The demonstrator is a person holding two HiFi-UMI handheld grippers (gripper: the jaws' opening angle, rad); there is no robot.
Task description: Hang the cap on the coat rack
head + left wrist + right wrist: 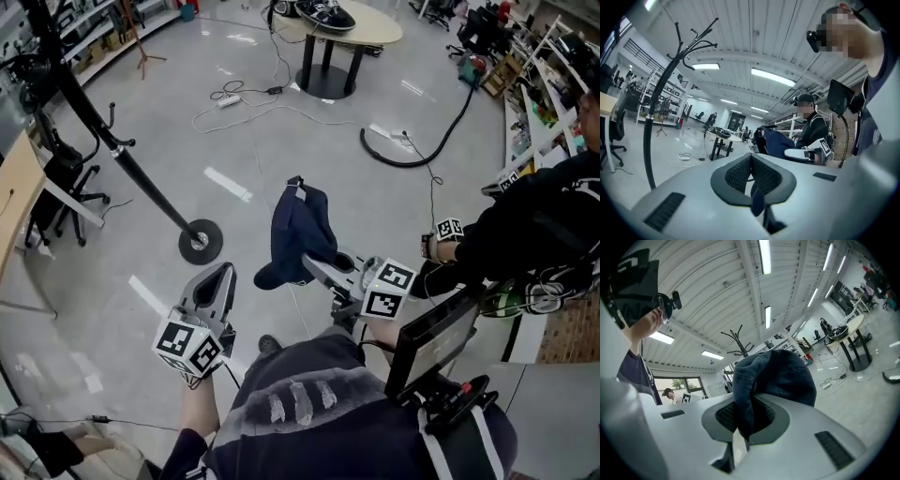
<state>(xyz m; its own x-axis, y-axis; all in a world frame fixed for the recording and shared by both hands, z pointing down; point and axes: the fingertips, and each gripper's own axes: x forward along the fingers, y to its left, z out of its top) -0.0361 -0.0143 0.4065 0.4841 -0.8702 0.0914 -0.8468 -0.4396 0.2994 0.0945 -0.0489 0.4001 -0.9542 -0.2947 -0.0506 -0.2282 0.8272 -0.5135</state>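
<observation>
Cap point(298, 232) clamped in right gripper point(314, 266) fingers, long axis running straight ahead of them; left gripper point(221, 277) fingers together, empty.

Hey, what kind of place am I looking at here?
Probably a big open workshop or lab hall: metal shelves line the walls, cables trail across a glossy floor near a round table, and strip lights run along the ceiling.

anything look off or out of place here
A pair of shoes sits on the round table, an odd spot for footwear. Loose cables and a power strip sprawl across the floor.
</observation>
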